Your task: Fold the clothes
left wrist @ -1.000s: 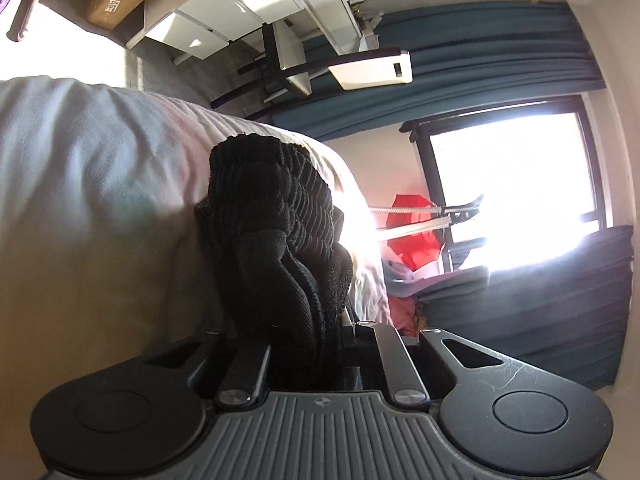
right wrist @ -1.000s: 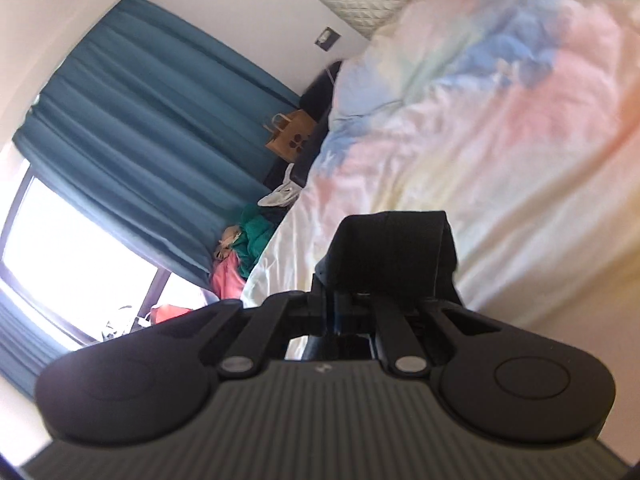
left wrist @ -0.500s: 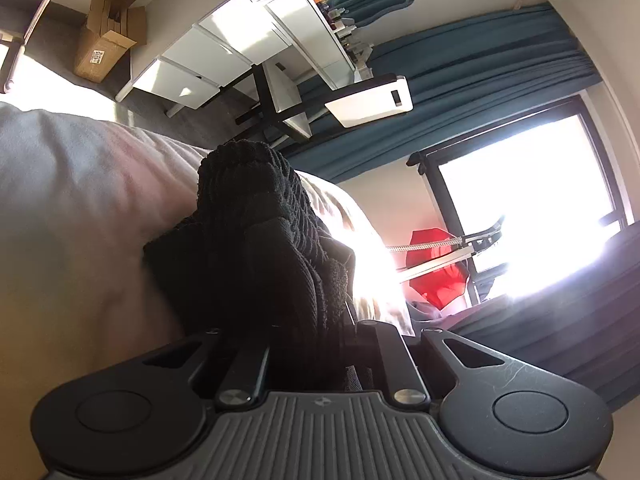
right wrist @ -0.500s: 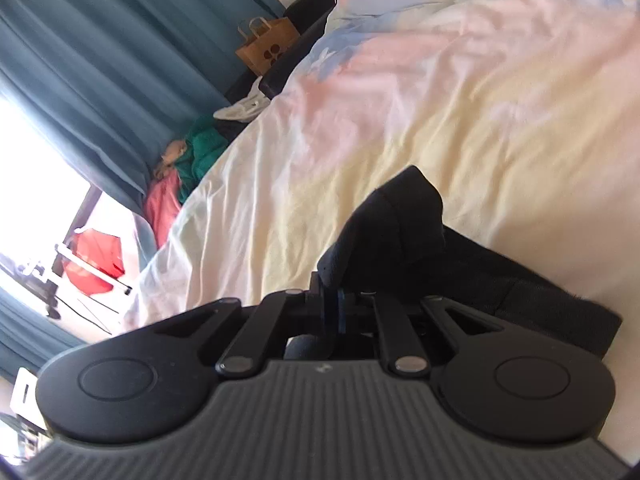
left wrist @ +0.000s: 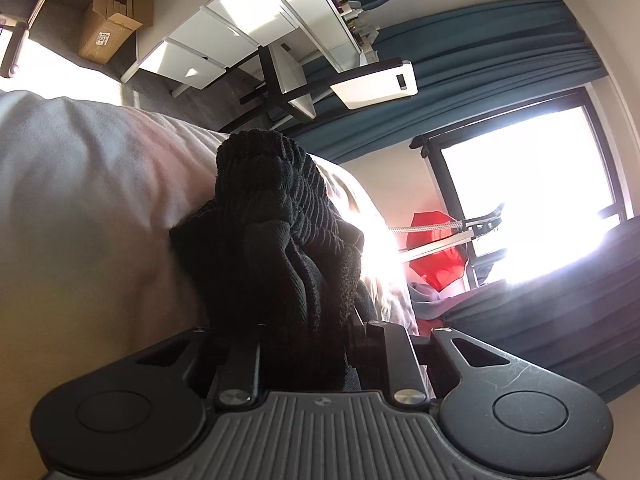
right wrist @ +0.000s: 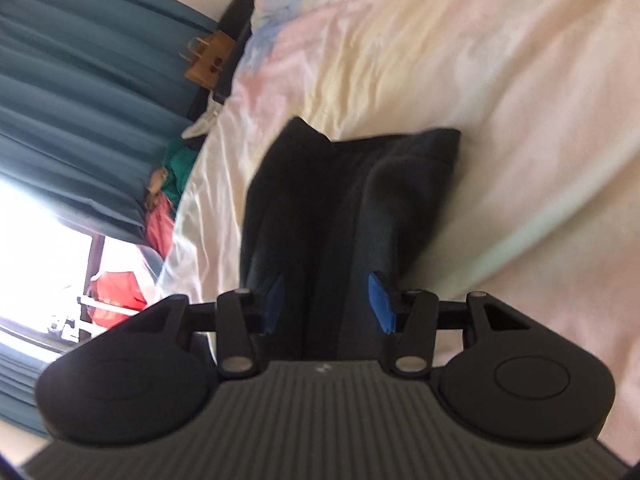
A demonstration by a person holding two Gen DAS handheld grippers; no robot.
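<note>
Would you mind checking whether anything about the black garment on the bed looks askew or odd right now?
Yes: in the left wrist view the black garment is bunched into a rumpled wad between the left hand-held gripper's fingers, not flat. In the right wrist view it lies on the pastel duvet, and the right hand-held gripper has just been opening around it.

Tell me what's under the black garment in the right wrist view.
The black garment lies on the pastel bedspread, which shows around it. The right gripper, jaws just opening, straddles its near end. Whatever lies directly beneath the fabric is covered.
</note>
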